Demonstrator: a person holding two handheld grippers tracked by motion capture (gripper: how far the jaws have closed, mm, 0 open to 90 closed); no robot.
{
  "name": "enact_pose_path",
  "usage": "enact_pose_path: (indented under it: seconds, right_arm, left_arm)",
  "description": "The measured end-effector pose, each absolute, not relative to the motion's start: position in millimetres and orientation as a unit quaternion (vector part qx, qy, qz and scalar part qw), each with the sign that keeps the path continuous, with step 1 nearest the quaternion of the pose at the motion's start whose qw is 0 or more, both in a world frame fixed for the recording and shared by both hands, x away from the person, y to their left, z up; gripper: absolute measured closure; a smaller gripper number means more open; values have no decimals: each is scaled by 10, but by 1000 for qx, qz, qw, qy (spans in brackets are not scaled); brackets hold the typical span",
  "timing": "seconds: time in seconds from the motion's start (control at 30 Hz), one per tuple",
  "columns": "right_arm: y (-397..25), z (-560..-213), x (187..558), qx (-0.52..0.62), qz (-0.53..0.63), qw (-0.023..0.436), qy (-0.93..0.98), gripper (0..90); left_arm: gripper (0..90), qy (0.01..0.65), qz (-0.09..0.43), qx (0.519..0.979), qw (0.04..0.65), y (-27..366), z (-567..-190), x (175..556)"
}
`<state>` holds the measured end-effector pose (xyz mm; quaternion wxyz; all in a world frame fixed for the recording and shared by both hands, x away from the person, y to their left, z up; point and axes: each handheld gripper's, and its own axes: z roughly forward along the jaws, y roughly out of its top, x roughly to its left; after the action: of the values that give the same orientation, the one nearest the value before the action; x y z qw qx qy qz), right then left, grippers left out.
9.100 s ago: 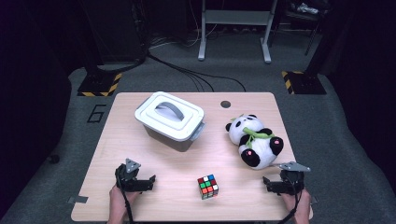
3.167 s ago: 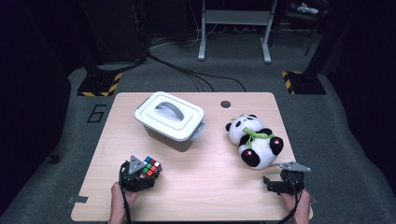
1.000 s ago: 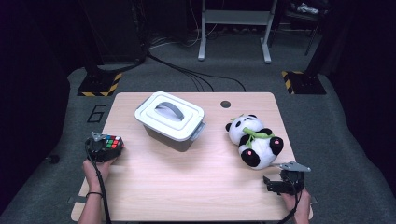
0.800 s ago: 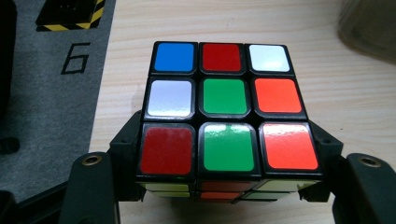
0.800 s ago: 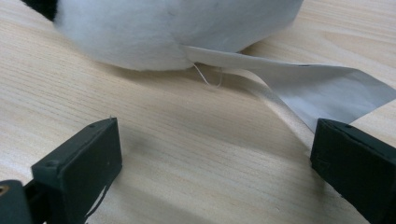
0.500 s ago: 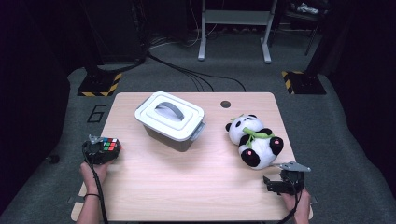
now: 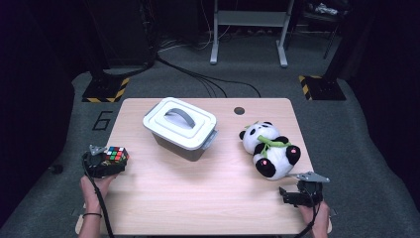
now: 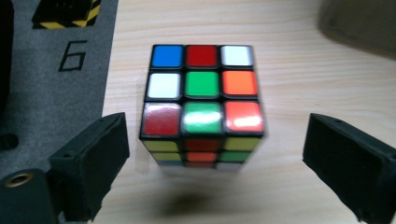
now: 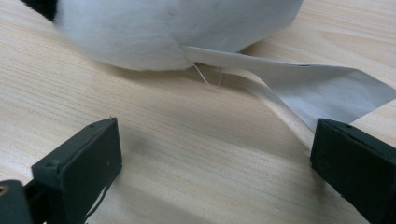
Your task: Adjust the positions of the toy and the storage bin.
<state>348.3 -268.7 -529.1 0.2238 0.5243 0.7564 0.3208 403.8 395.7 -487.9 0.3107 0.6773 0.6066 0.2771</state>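
A scrambled Rubik's cube (image 7: pixel 115 154) (image 8: pixel 203 102) stands at the table's left edge between the jaws of my left gripper (image 7: pixel 110 166) (image 8: pixel 217 133). That gripper is open, with a gap on each side of the cube. A plush panda (image 7: pixel 270 151) (image 9: pixel 177 28) lies on the right half of the table. My right gripper (image 7: pixel 289 194) (image 9: pixel 219 135) rests just in front of it, open, with bare wood between its jaws. The panda's white label (image 9: pixel 317 88) runs toward the right-hand jaw.
A grey bin with a handled lid (image 7: pixel 181 126) stands at the table's back middle, its blurred corner (image 8: pixel 359 23) showing in the left gripper view. The wooden table (image 7: pixel 198 198) has a cable hole (image 7: pixel 239 110). A "6" (image 7: pixel 103 120) marks the floor at left.
The cube went from the front middle of the table into my left gripper and over to the left edge. In the last second it barely shifted. The right gripper stayed put.
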Motion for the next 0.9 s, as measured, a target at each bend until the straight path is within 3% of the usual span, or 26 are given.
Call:
enact_pose_path:
  seconds: [0.43, 0.67, 0.9]
  right_arm:
    - [-2686, -5291, 3483, 525, 321, 224, 756, 12]
    - [-2681, -5291, 3478, 528, 320, 224, 754, 12]
    - [-2684, -5267, 3488, 537, 305, 223, 754, 0]
  left_arm:
    - [0, 551, 277, 711, 338, 3467, -4762, 3545]
    - [0, 525, 237, 747, 332, 3071, -5082, 3370]
    - [0, 531, 234, 745, 329, 2936, -5272, 3394]
